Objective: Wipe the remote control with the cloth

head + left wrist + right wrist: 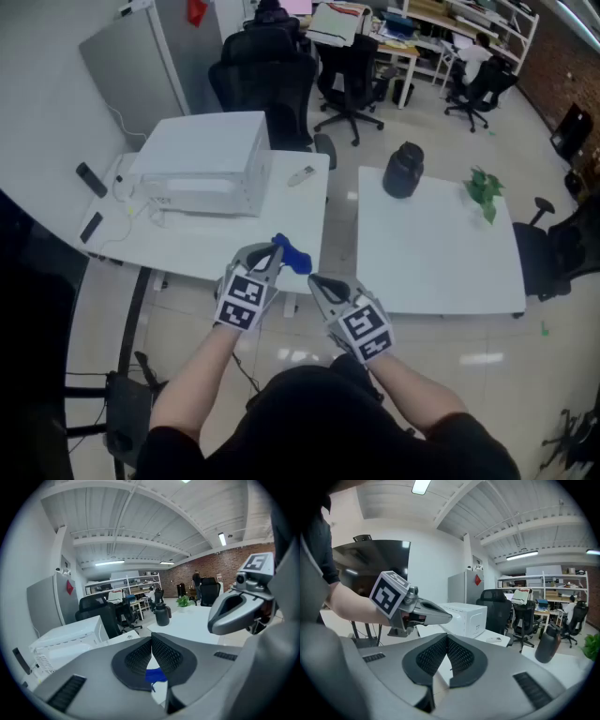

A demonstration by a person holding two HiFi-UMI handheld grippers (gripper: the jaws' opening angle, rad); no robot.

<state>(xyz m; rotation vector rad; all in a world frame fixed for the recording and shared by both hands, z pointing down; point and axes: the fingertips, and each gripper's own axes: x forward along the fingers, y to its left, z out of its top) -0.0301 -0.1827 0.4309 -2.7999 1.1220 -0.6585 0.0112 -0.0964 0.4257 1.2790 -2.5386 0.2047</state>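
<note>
Left claw (276, 249), pressed together and empty, hovers over the blue cloth (296, 260) at the near edge of the worktop (202, 246). Right claw (315, 282), also pressed together, sits at its four o'clock. Pale remote (302, 175) lies at the cloth's twelve o'clock.

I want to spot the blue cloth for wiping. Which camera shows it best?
The head view: the blue cloth sticks out in the open from the left gripper's shut fingers. The left gripper view shows only a scrap of it under its fingers; the right gripper view shows none of it.
</note>
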